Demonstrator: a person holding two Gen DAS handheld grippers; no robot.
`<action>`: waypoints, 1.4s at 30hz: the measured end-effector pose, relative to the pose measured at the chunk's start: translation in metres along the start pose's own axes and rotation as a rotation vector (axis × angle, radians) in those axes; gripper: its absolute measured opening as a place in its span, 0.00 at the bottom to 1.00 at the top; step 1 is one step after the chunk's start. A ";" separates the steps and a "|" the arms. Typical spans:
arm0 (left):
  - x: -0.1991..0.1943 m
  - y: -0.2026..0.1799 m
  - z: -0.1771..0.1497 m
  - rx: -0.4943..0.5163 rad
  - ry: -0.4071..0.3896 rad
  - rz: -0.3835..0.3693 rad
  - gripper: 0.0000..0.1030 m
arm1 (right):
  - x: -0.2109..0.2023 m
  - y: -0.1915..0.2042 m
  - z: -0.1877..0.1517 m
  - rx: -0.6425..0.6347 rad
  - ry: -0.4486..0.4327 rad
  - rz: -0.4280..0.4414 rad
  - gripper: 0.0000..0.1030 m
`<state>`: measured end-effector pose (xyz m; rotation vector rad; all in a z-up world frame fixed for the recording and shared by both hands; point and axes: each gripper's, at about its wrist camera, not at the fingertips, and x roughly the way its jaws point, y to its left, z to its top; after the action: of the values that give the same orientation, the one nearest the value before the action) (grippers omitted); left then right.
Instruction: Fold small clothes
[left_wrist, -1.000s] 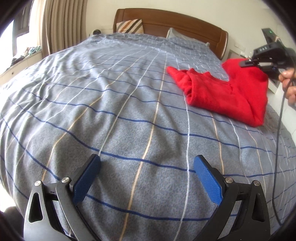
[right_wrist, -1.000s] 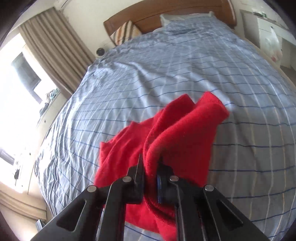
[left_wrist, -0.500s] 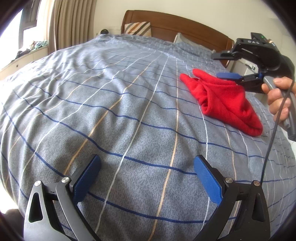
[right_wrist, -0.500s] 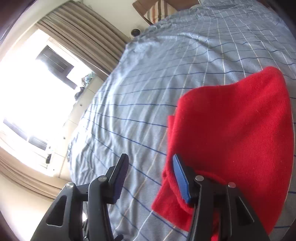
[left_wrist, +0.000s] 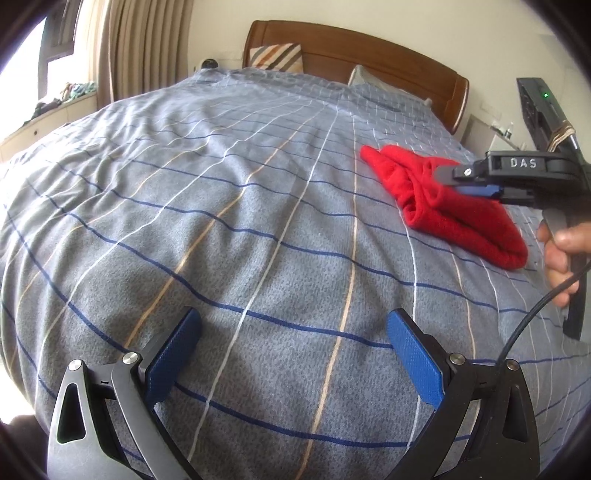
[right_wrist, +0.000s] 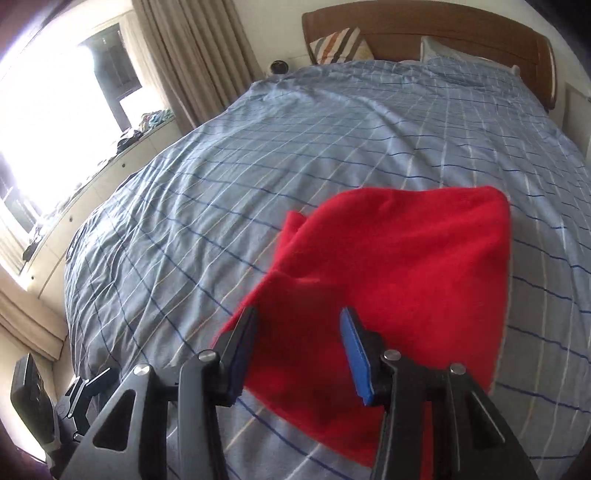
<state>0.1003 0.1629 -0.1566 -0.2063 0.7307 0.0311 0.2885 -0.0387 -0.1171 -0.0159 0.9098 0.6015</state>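
A folded red garment (right_wrist: 399, 266) lies flat on the bed; in the left wrist view the garment (left_wrist: 454, 210) lies at the right side of the bed. My right gripper (right_wrist: 299, 317) is open and empty, its blue pads just above the garment's near edge; it also shows in the left wrist view (left_wrist: 476, 181), held by a hand. My left gripper (left_wrist: 291, 328) is wide open and empty, low over bare bedspread, well to the left of the garment.
The bed has a grey-blue checked bedspread (left_wrist: 221, 184), a wooden headboard (left_wrist: 351, 44) and pillows (left_wrist: 277, 55) at the far end. Curtains and a bright window (right_wrist: 48, 110) with a low cabinet stand to the left. A black cable (left_wrist: 535, 306) hangs from the right gripper.
The right gripper let go of the red garment, opened and drew back; the garment now lies folded flat. The left gripper stayed open and shifted slightly.
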 end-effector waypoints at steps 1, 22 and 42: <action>0.000 0.000 -0.001 0.005 -0.001 0.001 0.98 | 0.013 0.012 -0.007 -0.024 0.039 0.028 0.39; -0.019 -0.014 0.008 0.076 0.009 -0.004 0.98 | -0.054 -0.053 -0.082 0.026 0.070 -0.128 0.40; 0.156 -0.102 0.146 0.080 0.391 -0.176 1.00 | -0.020 -0.190 -0.030 0.630 -0.067 0.183 0.73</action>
<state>0.3229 0.0848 -0.1370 -0.2016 1.0984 -0.2109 0.3516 -0.2146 -0.1653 0.6553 1.0093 0.4590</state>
